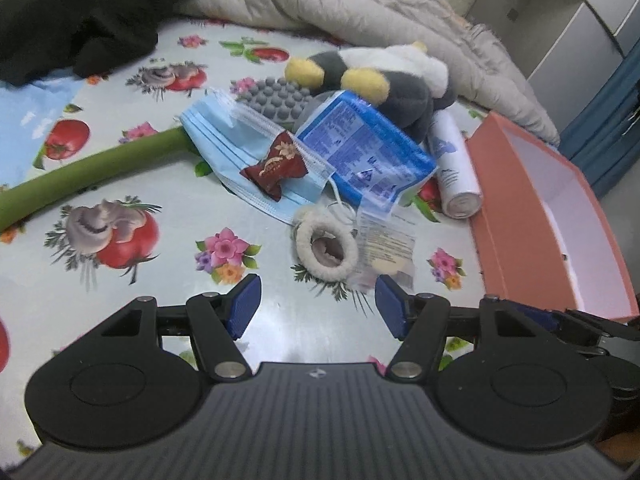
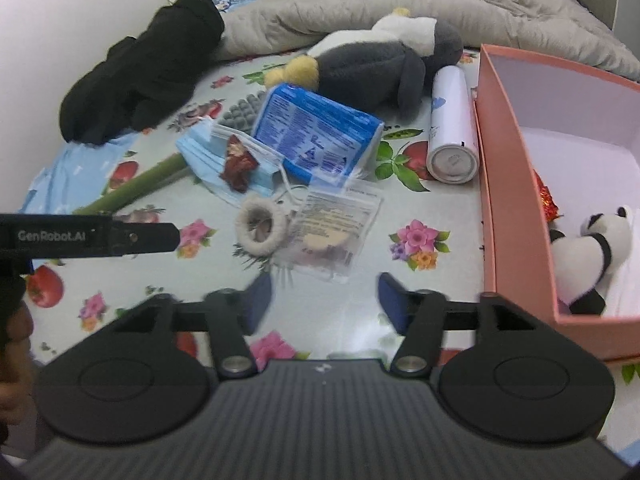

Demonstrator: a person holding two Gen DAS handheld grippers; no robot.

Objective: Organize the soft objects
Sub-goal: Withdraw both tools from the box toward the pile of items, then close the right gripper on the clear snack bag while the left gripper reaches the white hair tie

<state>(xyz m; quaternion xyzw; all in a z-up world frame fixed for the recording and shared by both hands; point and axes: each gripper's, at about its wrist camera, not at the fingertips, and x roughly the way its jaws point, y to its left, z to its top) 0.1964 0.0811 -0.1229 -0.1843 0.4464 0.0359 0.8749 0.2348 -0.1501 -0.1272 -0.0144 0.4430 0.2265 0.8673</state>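
I hold both grippers with jaws spread and empty: left gripper (image 1: 318,304), right gripper (image 2: 324,300). Centre frame, a white fuzzy ring (image 2: 261,230) lies on the floral table (image 2: 344,320); the pink box (image 2: 516,216) at right holds a panda plush (image 2: 588,256).
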